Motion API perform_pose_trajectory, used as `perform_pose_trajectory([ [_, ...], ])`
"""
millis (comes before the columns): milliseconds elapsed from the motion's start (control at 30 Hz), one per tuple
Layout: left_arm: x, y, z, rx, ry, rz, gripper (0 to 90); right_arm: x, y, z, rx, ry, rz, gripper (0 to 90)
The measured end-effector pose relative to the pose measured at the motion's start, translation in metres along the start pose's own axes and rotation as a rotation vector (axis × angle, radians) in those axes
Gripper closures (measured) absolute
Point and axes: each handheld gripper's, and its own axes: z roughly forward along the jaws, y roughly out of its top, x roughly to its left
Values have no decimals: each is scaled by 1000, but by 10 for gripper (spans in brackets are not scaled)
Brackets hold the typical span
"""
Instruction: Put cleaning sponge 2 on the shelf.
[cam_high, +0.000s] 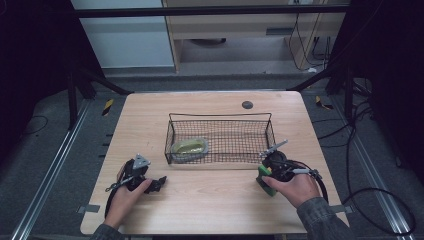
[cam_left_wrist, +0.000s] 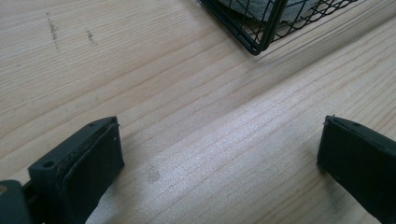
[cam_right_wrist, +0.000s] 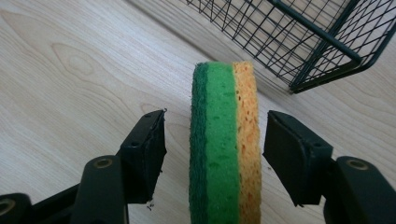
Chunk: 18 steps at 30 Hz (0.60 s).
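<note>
A sponge (cam_right_wrist: 224, 149) with green and orange layers stands on edge on the wooden table (cam_high: 210, 200), right between the jaws of my right gripper (cam_right_wrist: 217, 126). A narrow gap shows on each side of it, so the pads are not pressing. In the high view the sponge (cam_high: 265, 182) sits under my right gripper (cam_high: 267, 172), just outside the front right corner of the black wire basket (cam_high: 220, 116). My left gripper (cam_high: 159, 182) rests near the table's front left, jaws wide open over bare wood (cam_left_wrist: 219, 135).
Inside the basket's left end lies a pale green, greyish item (cam_high: 189, 148). A basket corner (cam_left_wrist: 257, 42) shows close ahead of the left gripper, and another basket corner (cam_right_wrist: 322, 37) ahead of the right. A dark round spot (cam_high: 247, 104) marks the table's far side.
</note>
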Motion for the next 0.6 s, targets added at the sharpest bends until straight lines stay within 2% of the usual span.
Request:
perform_pose_trajectory([
  [300,0,0,0,0,-3,2,0,-1,2,6,29,9,2,499],
  [367,0,0,0,0,-2,1,0,-2,1,8,38,4,-4,559],
  [400,0,0,0,0,-2,2,0,-2,1,8,38,4,-4,559],
  [433,0,0,0,0,-2,2,0,-2,0,7,47,10,-1,619],
  [600,0,0,0,0,-3,2,0,-6,-2,4,46,17,5,642],
])
